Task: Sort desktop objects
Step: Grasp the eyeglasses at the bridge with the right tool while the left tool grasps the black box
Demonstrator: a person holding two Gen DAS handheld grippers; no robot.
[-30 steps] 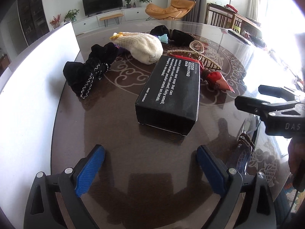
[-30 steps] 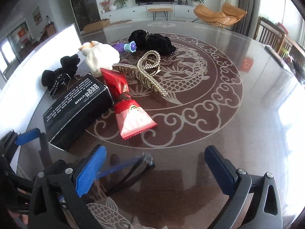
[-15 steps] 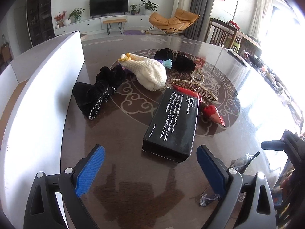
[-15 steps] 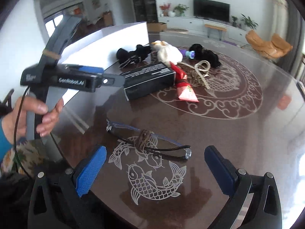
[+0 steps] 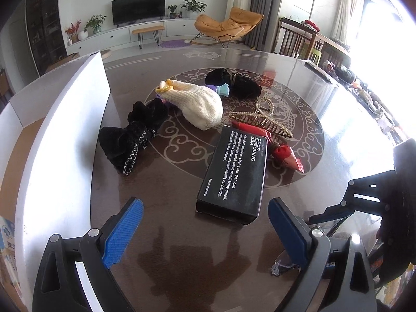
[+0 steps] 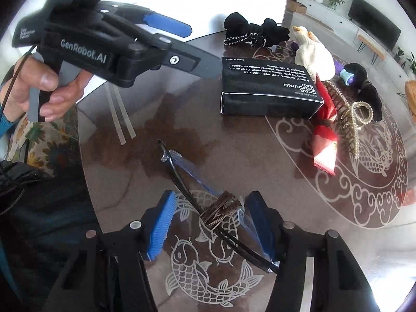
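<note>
1. Table [image 5: 182, 234] – round, dark and glossy, with a pale scroll medallion at its centre and fish motifs near the edge closest to the person.
2. White box [image 5: 65, 130] – stands open at the table's left edge as the left wrist view shows it.
3. Black carton [image 6: 270, 88] – lies flat between the table's centre and the near edge; one end rests against the red packet [image 6: 323, 140].
4. Cream knitted pouch [image 5: 200, 104] and black bow scrunchie [image 5: 130, 135] – toward the centre, on the white box's side.
5. Pearl hair claw [image 6: 353, 119] – lies beside the red packet, near the centre.
6. Glasses [image 6: 208, 208] – fold flat on the fish motifs at the near edge, with a woven band around them.
7. Right gripper [image 6: 208, 223] – jaws have just been closing and straddle the glasses; the right pad appears to touch the lens, the left pad stands clear.
8. Left gripper [image 5: 205, 234] – jaws wide apart and empty, above the near edge just short of the carton.
</note>
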